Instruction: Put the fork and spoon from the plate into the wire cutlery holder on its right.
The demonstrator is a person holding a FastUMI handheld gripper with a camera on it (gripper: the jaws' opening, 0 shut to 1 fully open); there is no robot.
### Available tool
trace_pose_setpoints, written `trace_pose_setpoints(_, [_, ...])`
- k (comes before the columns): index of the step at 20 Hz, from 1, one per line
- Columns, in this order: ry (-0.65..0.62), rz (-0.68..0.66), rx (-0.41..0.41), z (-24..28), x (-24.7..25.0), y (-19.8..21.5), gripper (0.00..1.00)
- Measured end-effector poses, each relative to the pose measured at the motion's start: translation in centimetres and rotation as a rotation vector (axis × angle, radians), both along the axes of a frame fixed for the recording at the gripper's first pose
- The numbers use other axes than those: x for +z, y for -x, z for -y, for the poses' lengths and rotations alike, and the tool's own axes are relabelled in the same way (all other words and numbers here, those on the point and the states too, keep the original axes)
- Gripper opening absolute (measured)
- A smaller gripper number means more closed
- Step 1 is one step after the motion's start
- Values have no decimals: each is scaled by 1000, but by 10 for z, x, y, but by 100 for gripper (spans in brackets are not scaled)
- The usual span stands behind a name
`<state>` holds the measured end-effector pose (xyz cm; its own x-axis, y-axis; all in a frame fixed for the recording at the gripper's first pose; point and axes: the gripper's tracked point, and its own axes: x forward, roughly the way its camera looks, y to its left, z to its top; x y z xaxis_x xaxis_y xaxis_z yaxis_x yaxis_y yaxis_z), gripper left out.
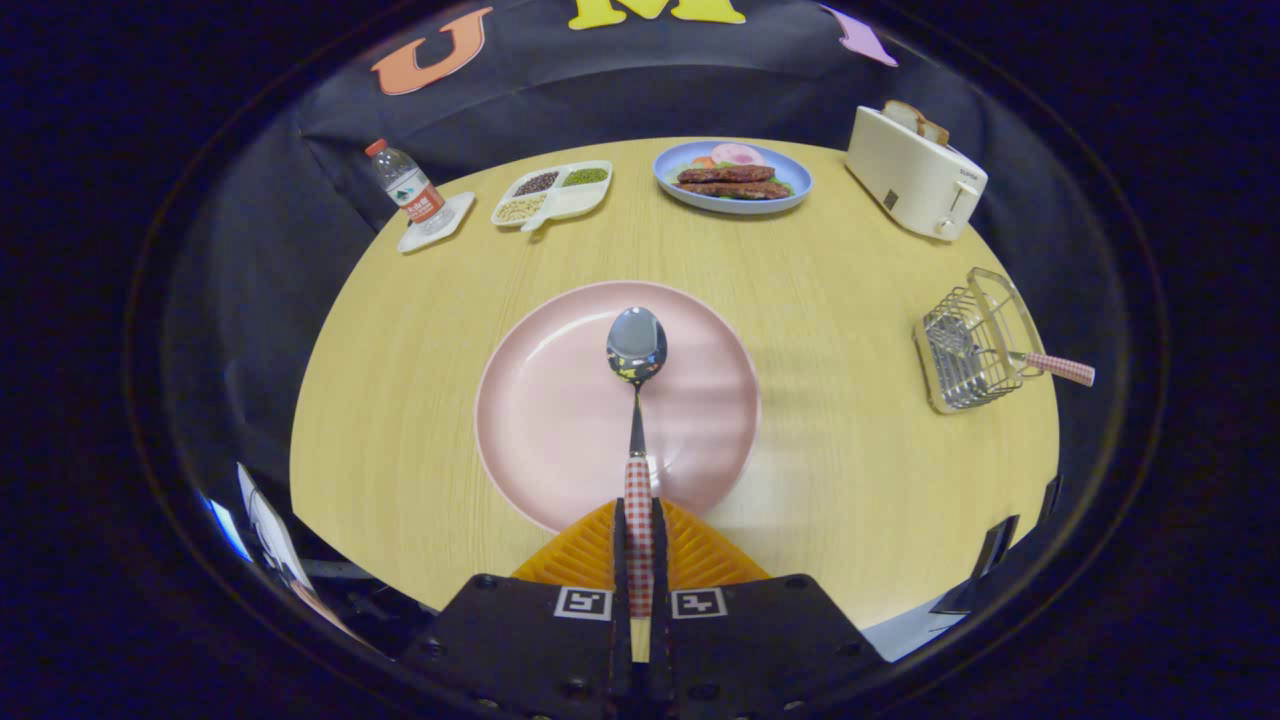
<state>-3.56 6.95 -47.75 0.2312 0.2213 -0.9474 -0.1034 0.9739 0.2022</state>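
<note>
My gripper [638, 545] is shut on the red-checked handle of the spoon [636, 345]. Both fingers press the handle between them. The spoon points straight ahead, its shiny bowl over the middle of the pink plate [540, 420], which lies just beyond the fingers. Whether the spoon's bowl touches the plate I cannot tell. Off to the right of the plate stands the wire cutlery holder [968, 345]. A red-checked handle [1060, 368], the fork's by its look, sticks out of the holder to the right.
The round wooden table [850, 480] carries a cream toaster [915, 172] with bread at the back right, a blue plate of food [733, 178] at the back, a divided tray of beans [552, 192] and a water bottle [408, 190] on a white coaster at the back left.
</note>
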Motion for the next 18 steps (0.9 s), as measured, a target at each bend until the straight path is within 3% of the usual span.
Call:
trace_pose_setpoints(8, [19,50,-36,114,45,-20,7])
trace_pose_setpoints(18, [61,-21,-107,231,57,-22,7])
